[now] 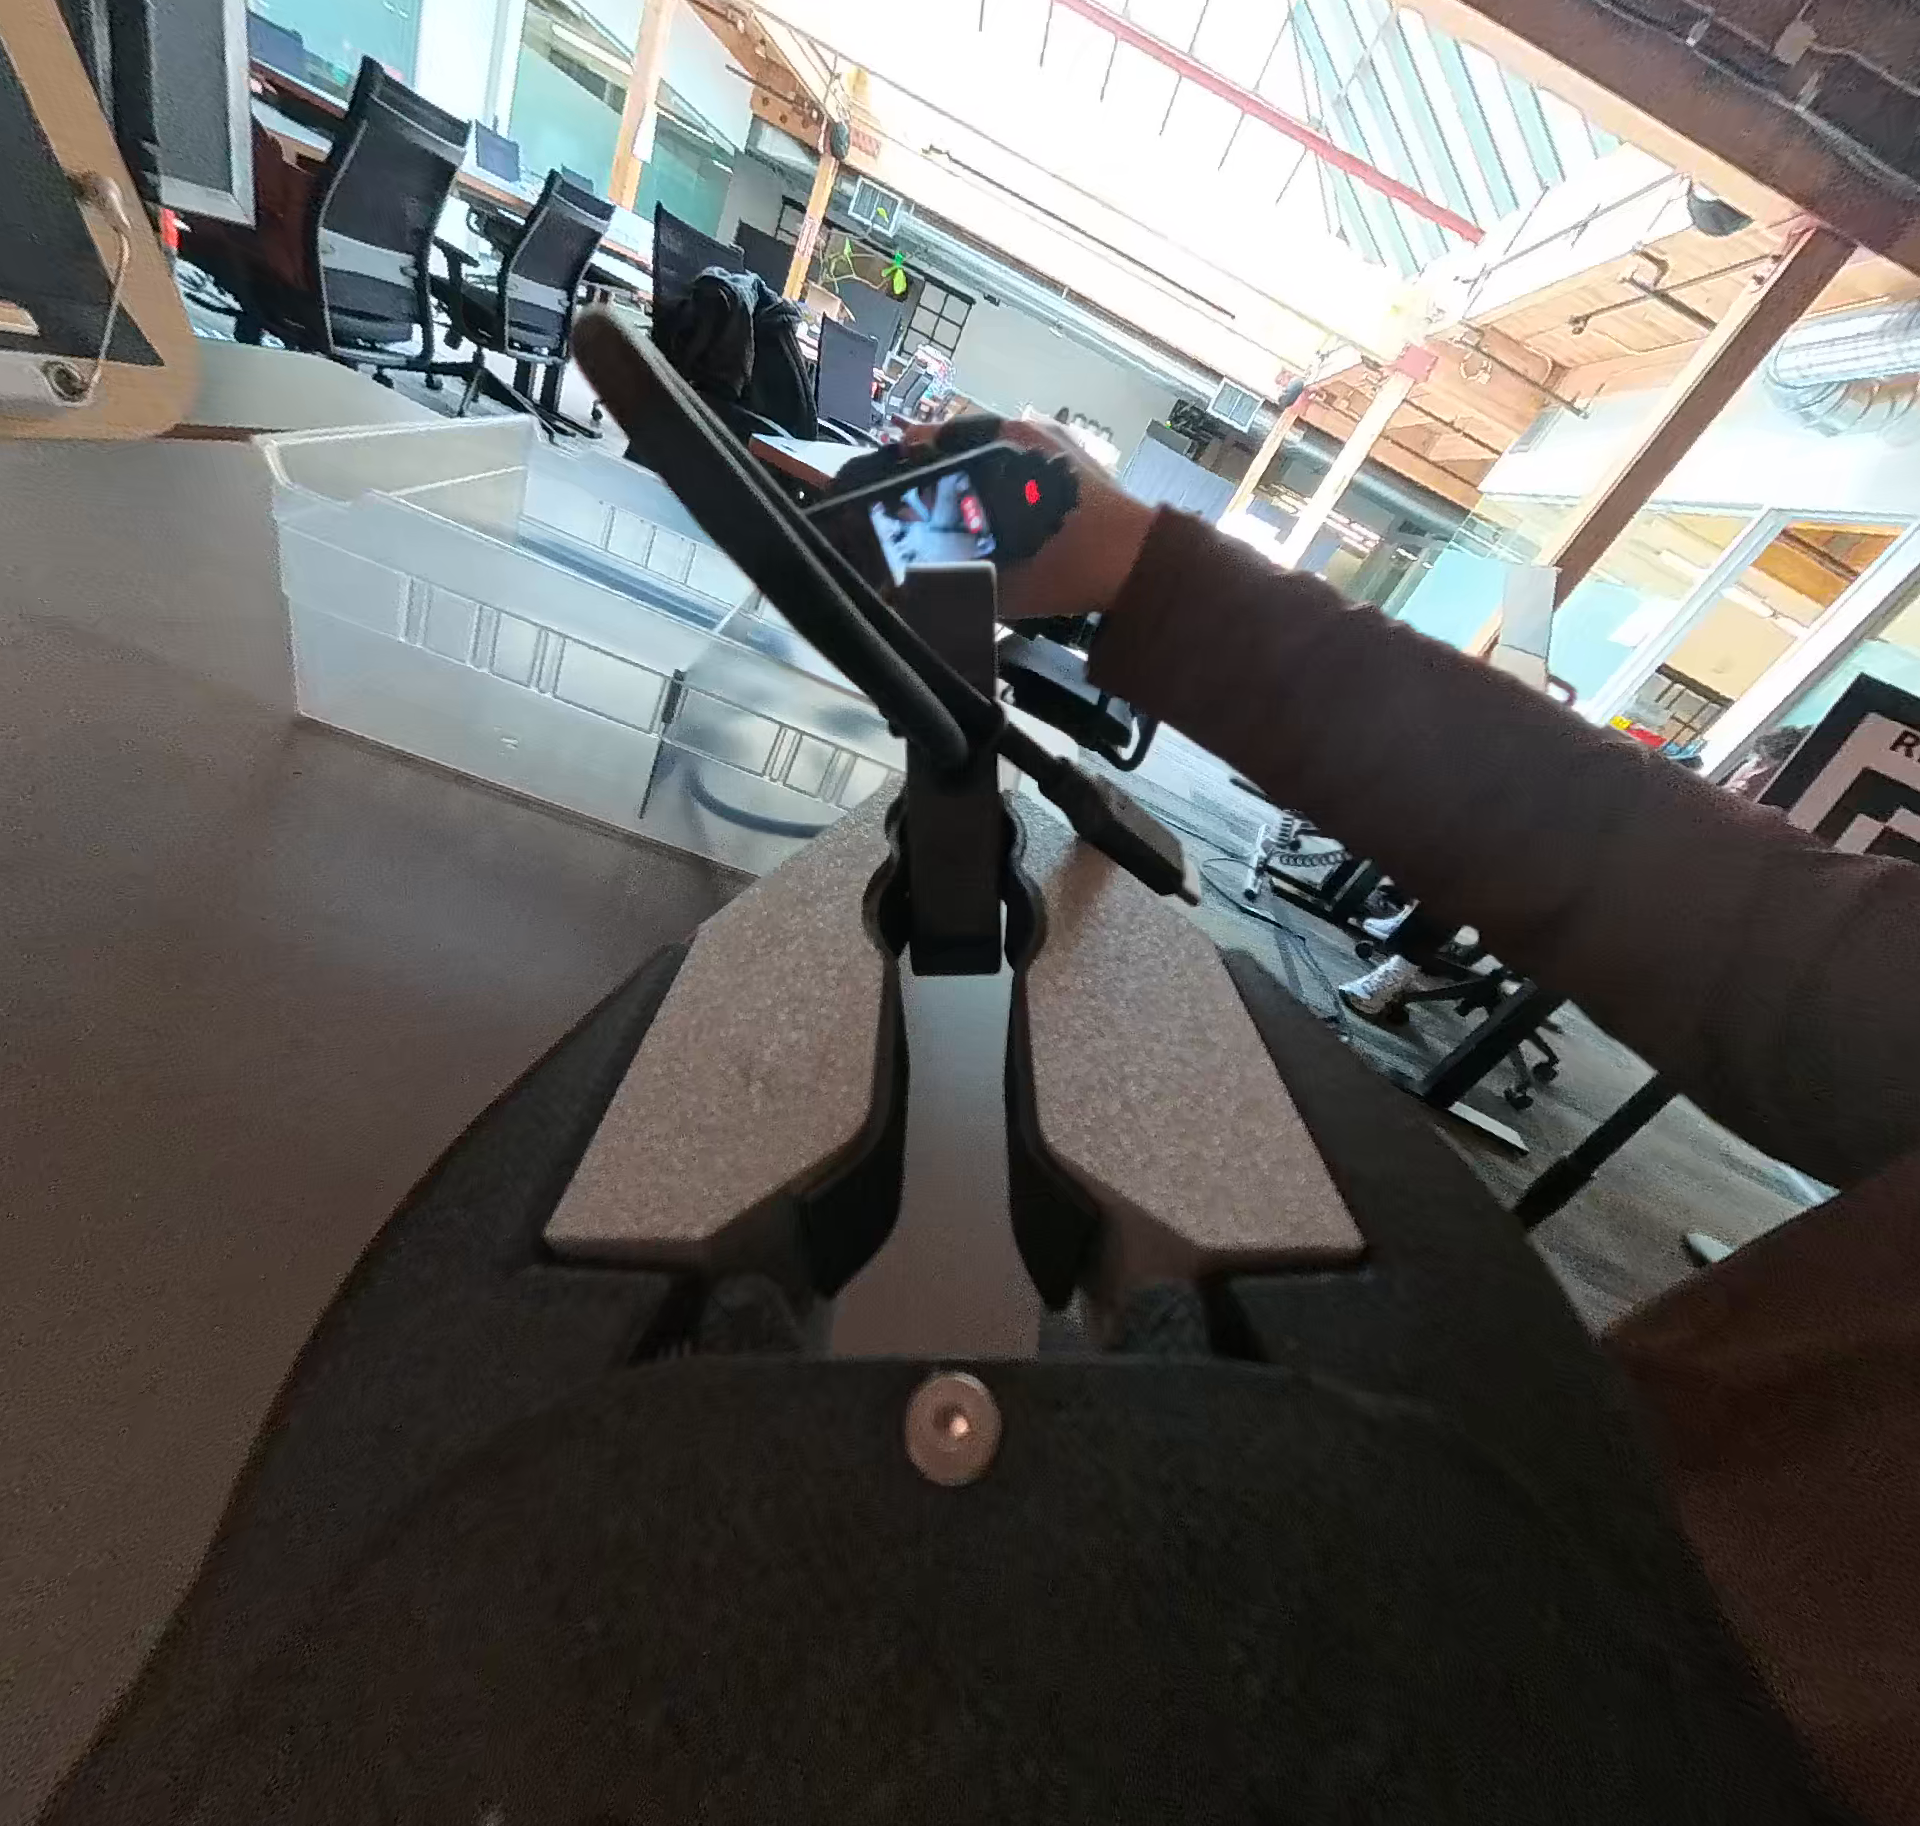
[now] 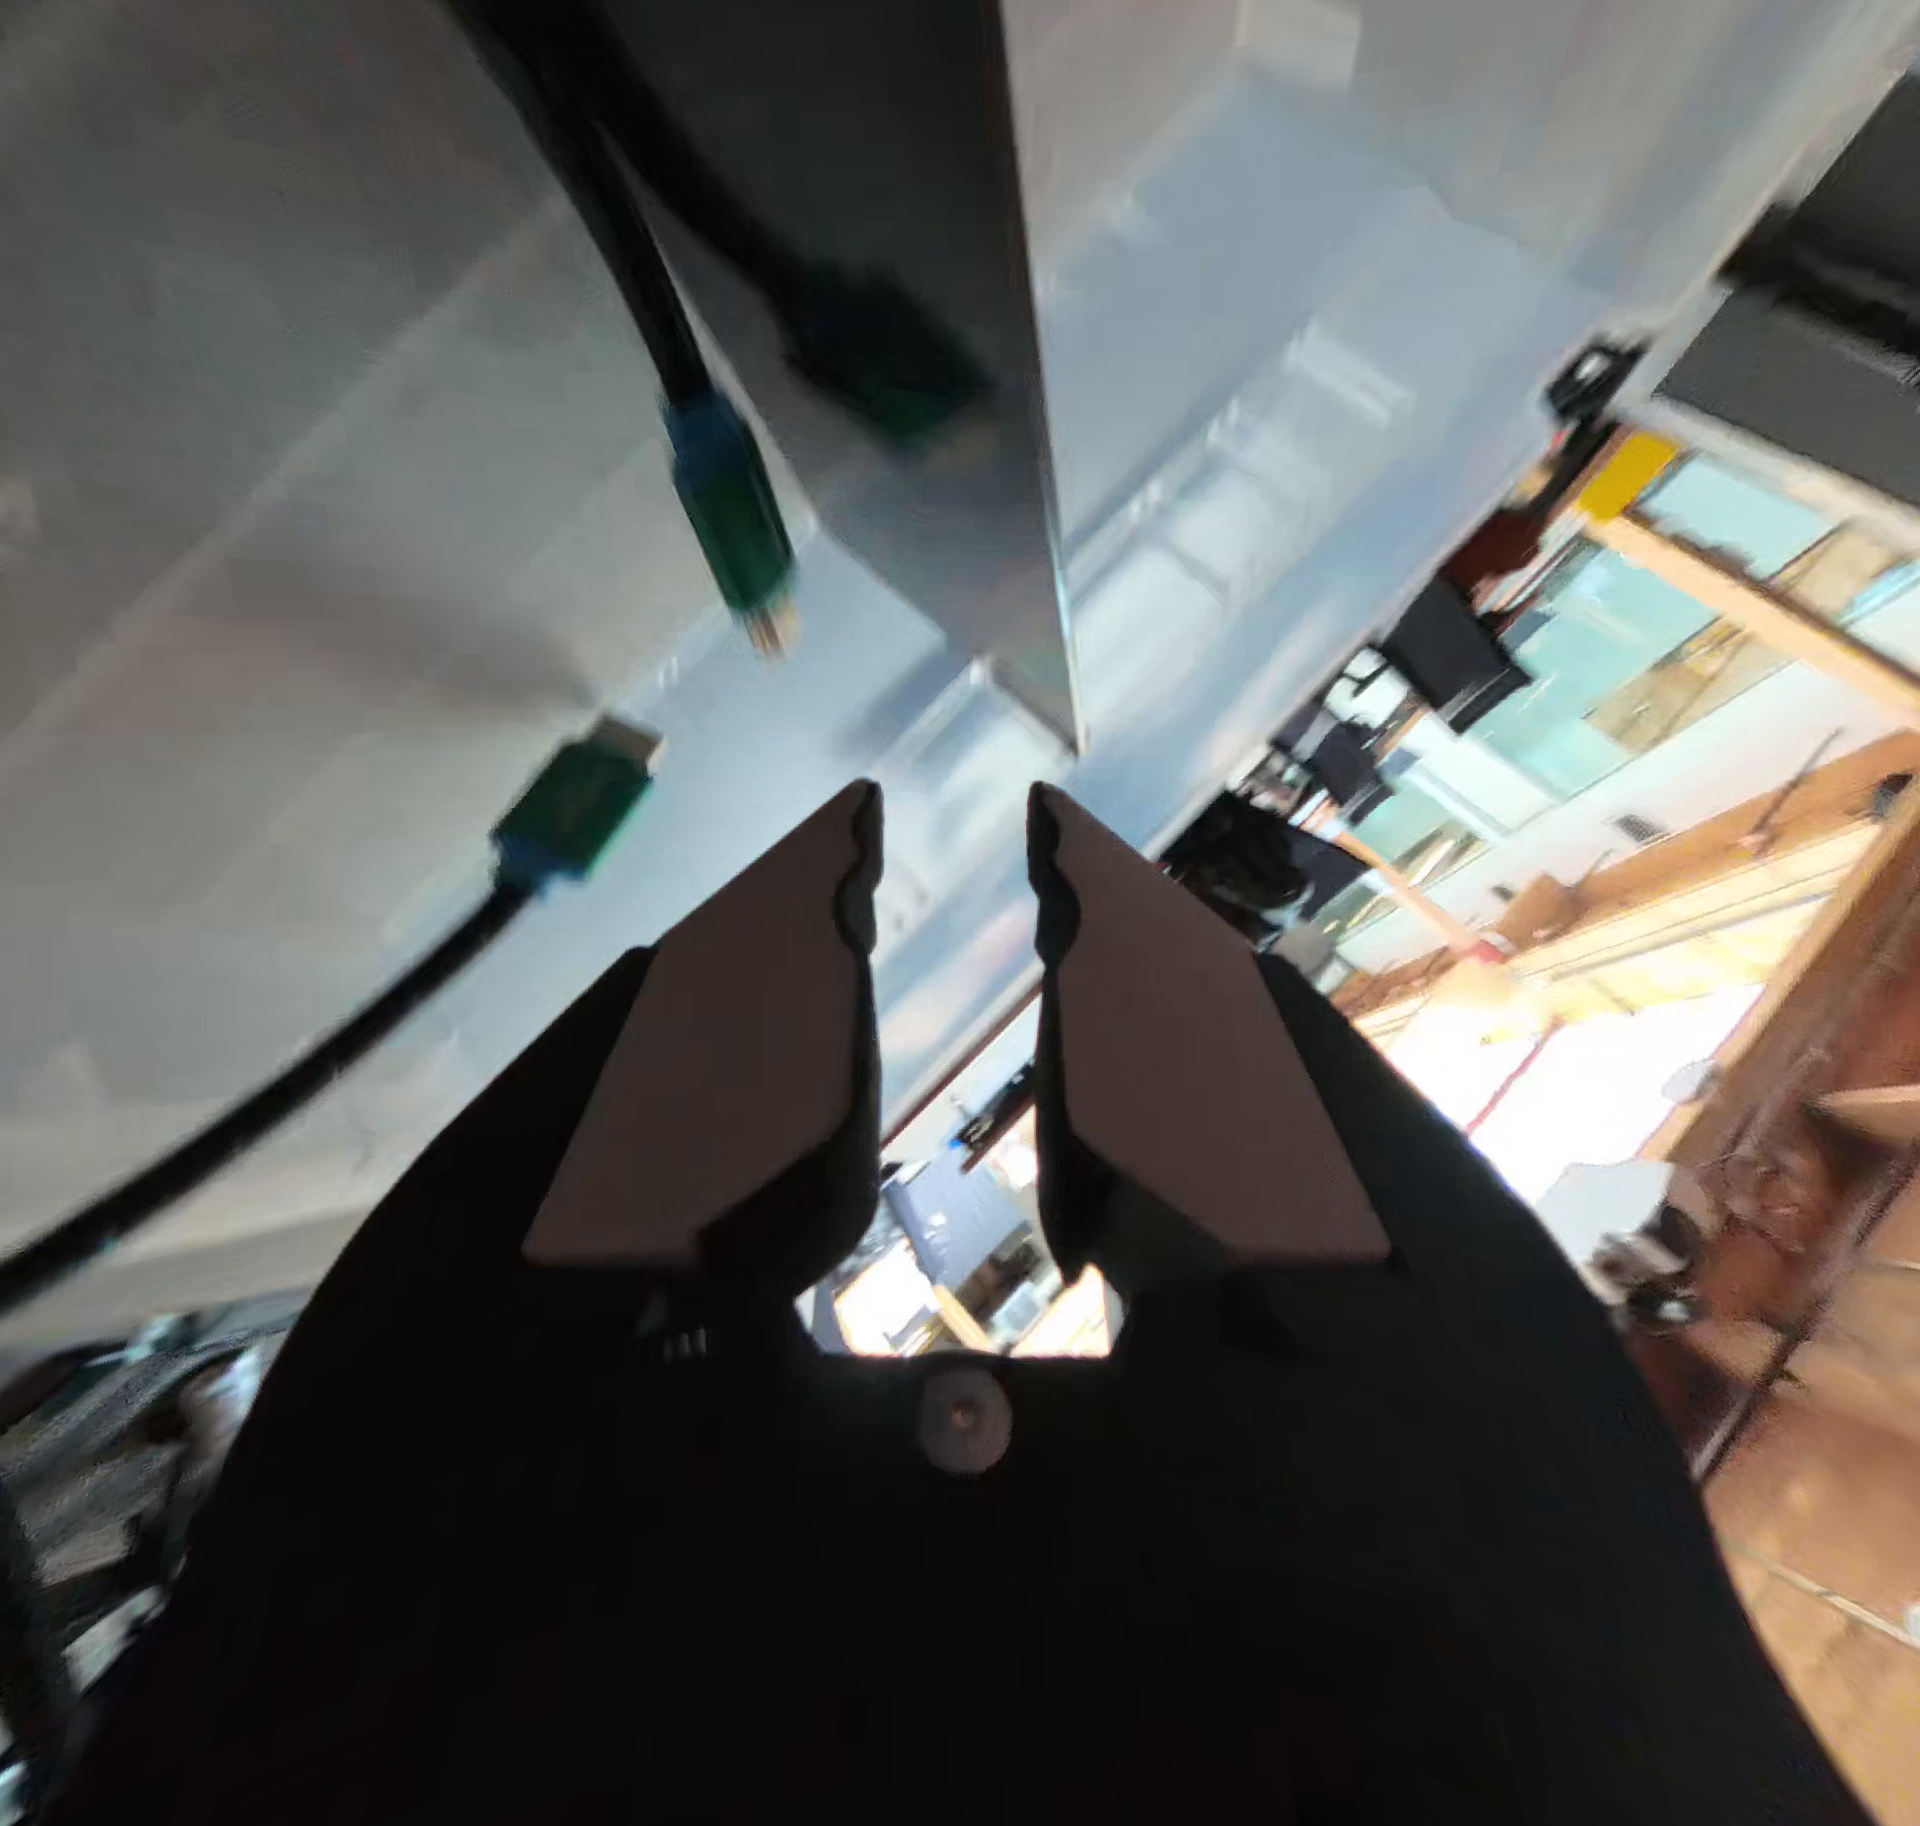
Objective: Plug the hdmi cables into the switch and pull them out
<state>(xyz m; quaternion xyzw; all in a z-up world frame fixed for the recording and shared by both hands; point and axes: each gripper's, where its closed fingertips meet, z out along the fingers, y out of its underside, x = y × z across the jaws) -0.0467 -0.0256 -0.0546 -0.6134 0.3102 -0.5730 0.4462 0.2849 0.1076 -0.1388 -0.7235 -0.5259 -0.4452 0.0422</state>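
Note:
My left gripper (image 1: 951, 846) is shut on a flat grey switch (image 1: 948, 654), held edge-on and upright above the table. A black HDMI cable (image 1: 727, 509) slants across the switch, and its plug (image 1: 1132, 831) hangs free at the right. In the right wrist view the switch (image 2: 883, 166) is a dark slab. The green-blue plug (image 2: 732, 519) dangles beside it, tip bare. A second green plug (image 2: 577, 810) lies on the white table (image 2: 208, 633) with its cable running down-left. My right gripper (image 2: 954, 800) is open and empty just short of the switch. It also shows in the left wrist view (image 1: 966, 509).
A clear plastic bin (image 1: 499, 581) stands on the table (image 1: 208, 893) behind the switch. A person's brown-sleeved arm (image 1: 1455, 789) crosses the right side. A wooden board with a metal handle (image 1: 94, 249) is at the far left. Office chairs (image 1: 384, 218) stand beyond. About 35 cm separates my left fingertips from my right.

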